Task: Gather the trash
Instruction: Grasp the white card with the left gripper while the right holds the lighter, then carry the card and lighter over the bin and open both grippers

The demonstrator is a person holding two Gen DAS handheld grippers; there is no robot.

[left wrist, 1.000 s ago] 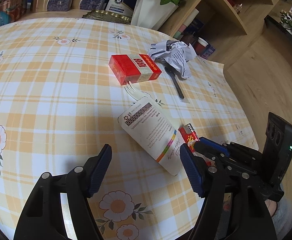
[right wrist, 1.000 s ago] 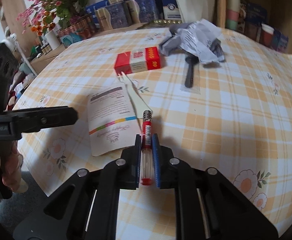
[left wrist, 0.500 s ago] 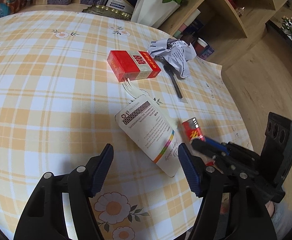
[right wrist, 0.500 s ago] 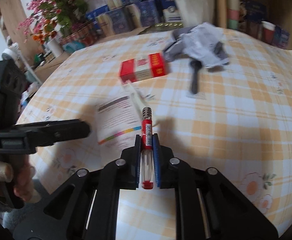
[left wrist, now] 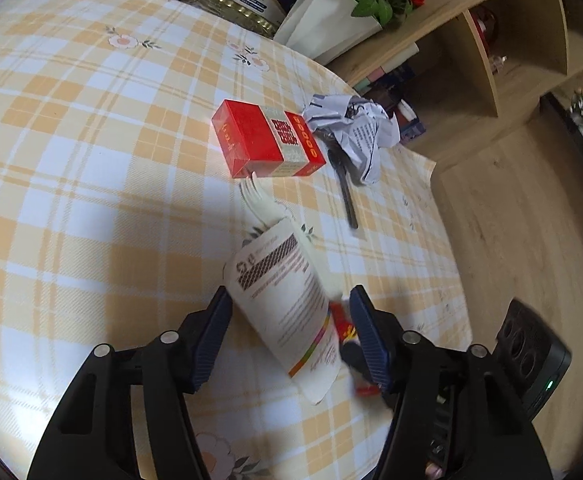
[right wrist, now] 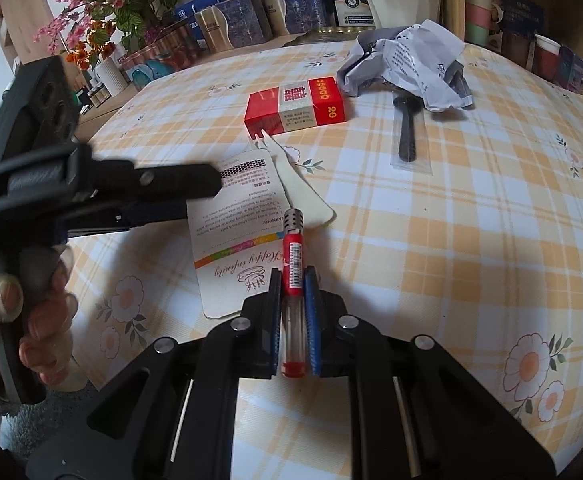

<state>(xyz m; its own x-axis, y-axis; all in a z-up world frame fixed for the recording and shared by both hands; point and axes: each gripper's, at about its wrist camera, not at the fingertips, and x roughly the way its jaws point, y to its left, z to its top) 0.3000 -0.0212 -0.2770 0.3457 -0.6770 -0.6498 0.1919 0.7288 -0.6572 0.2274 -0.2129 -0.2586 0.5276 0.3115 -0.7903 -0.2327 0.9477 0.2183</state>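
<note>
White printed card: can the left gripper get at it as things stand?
Probably yes. The left gripper has just been closing and straddles the white card, pads not yet touching. The lighter in the right gripper crowds one side.

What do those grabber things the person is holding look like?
Each hand-held gripper is black plastic with two angled fingers, silver round rivets at the joints and ribbed blue pads inside the tips. That goes for the left hand-held gripper and the right hand-held gripper. The boxy black block on the right one has round holes and a small green light.
</note>
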